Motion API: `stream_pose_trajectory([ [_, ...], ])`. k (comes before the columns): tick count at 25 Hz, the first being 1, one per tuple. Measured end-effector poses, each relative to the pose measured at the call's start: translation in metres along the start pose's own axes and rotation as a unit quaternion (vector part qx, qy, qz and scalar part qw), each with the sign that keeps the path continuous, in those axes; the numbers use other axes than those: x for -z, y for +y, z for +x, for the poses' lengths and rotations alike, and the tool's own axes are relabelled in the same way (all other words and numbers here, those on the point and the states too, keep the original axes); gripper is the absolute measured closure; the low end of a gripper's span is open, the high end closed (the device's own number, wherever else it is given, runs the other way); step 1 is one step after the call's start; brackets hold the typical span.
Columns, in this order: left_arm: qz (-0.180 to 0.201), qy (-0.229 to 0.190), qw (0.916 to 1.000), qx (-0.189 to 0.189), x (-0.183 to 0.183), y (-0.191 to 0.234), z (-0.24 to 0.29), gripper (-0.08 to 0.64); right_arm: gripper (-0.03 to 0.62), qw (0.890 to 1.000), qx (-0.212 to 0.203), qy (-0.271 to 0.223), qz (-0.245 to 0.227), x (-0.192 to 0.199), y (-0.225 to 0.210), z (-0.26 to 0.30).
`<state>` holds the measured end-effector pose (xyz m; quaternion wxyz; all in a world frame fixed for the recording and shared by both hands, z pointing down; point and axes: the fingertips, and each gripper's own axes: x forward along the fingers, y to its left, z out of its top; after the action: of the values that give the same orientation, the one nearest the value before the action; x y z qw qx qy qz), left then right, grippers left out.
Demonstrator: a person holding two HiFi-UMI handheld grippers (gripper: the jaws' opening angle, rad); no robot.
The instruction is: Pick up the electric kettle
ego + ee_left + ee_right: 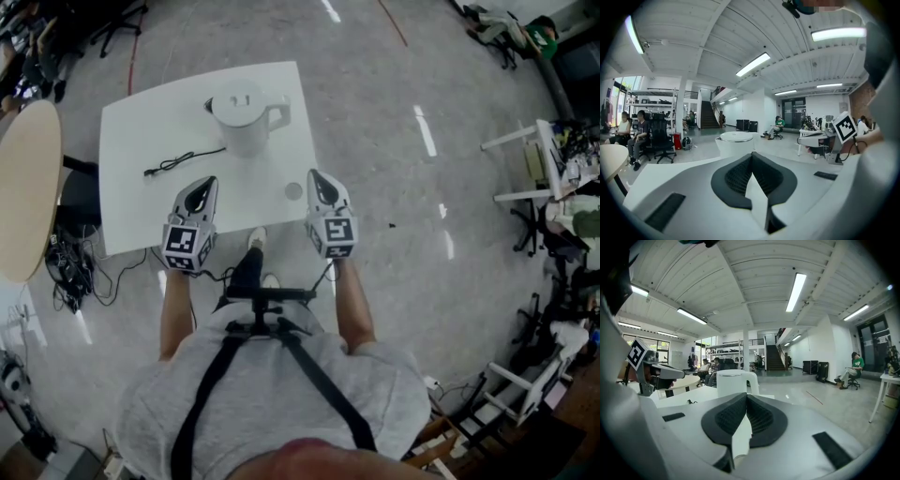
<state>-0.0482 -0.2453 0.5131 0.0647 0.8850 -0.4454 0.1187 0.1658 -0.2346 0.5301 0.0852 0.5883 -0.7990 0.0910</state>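
A white electric kettle (pixel 246 117) stands at the far side of a white square table (pixel 131 206), its handle turned to the right. From its base a black cord (pixel 183 161) trails left across the tabletop. Over the table's near edge, my left gripper (pixel 210 181) and right gripper (pixel 315 175) both point toward the kettle, one on each side, well short of it. Both are shut with nothing between the jaws. The left gripper view shows the kettle (pixel 736 143) straight ahead beyond the shut jaws (pixel 752 158). In the right gripper view the kettle (pixel 733 383) stands slightly left of the shut jaws (pixel 746 397).
A small pale round disc (pixel 293 191) lies on the table just ahead of the right gripper. A round wooden table (pixel 23 187) stands at the left, with cables (pixel 75 272) on the floor below it. White desks and clutter (pixel 539 159) line the right side.
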Motion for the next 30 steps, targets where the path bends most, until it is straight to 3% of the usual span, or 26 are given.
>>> stream_pose_trajectory([
  [17, -0.026, 0.019, 0.9995, 0.003, 0.032, 0.037, 0.048, 0.555, 0.577, 1.0, 0.0, 0.021, 0.009, 0.013, 0.001, 0.086],
  [18, -0.028, 0.017, 0.9994, 0.007, 0.032, 0.038, 0.051, 0.555, 0.533, 1.0, -0.003, 0.022, 0.008, 0.014, 0.001, 0.091],
  [19, -0.031, 0.017, 0.9993, 0.014, 0.032, 0.039, 0.053, 0.527, 0.522, 1.0, -0.005, 0.022, 0.007, 0.015, 0.001, 0.096],
  [20, -0.033, 0.018, 0.9991, 0.021, 0.034, 0.039, 0.055, 0.449, 0.507, 1.0, -0.006, 0.02, 0.005, 0.015, 0.0, 0.1],
  [25, -0.018, 0.021, 0.9992, 0.03, 0.038, 0.034, 0.064, 0.347, 0.432, 1.0, 0.004, 0.011, 0.0, 0.015, -0.009, 0.114],
  [30, -0.047, 0.015, 0.998, 0.038, 0.044, 0.028, 0.079, 0.232, 0.396, 1.0, 0.012, -0.003, 0.015, 0.017, -0.014, 0.129],
])
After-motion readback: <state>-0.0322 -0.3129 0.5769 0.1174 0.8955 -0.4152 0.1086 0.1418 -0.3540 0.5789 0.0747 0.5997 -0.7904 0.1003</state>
